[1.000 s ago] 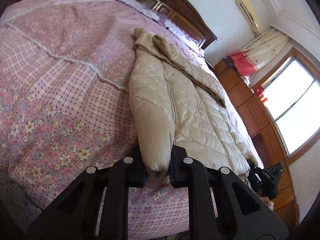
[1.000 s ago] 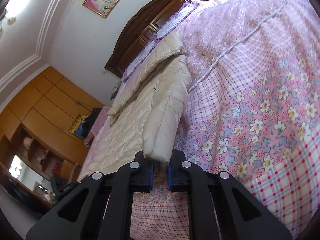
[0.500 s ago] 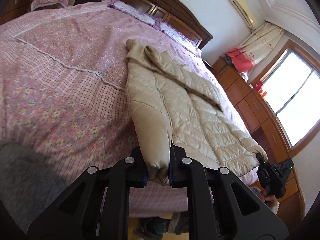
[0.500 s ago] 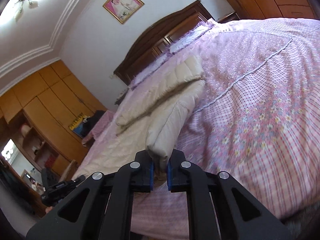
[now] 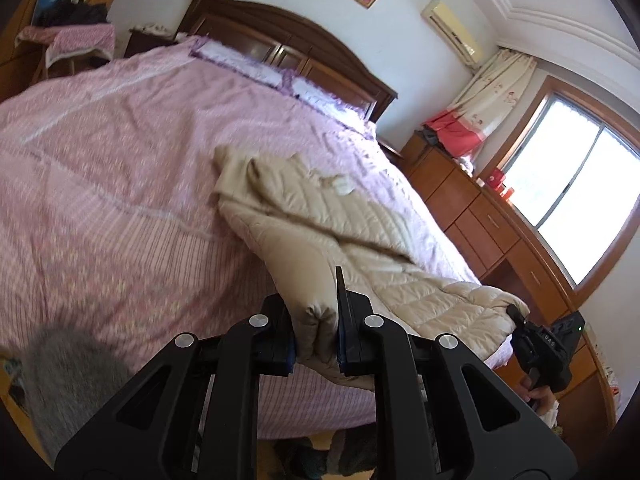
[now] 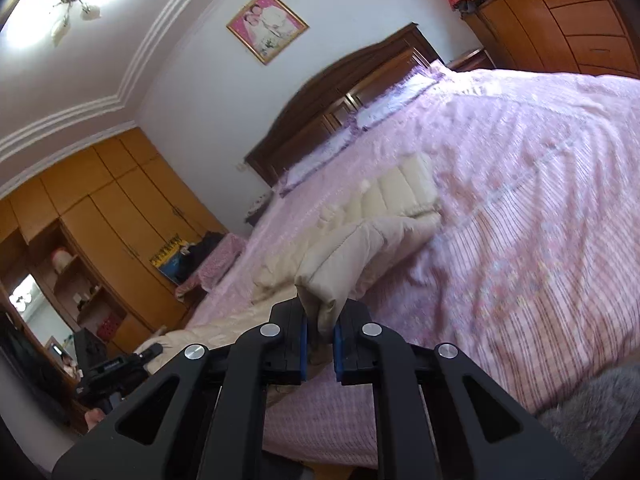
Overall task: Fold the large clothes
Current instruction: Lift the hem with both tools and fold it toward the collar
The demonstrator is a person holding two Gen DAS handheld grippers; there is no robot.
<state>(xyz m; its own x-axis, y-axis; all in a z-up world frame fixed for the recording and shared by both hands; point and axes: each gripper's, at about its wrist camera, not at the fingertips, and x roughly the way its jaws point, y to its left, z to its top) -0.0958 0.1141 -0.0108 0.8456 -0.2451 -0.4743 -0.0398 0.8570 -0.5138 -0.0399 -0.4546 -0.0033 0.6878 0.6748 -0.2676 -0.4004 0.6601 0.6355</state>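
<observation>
A: Your left gripper (image 5: 316, 336) is pinching one hem corner of the jacket (image 5: 340, 236), your right gripper (image 6: 320, 344) the other. The rest lies along the bed (image 5: 120, 184), collar toward the headboard (image 5: 288, 56).

B: How do I fold it well?

A: I'd carry both corners level toward the collar, hem taut, and lay it edge to edge.

B: What can't you see?

A: The bedspread is blurred. In the left view your right gripper shows small at the edge. How much cloth sits between the pads is hidden, and so is the jacket's underside.
</observation>
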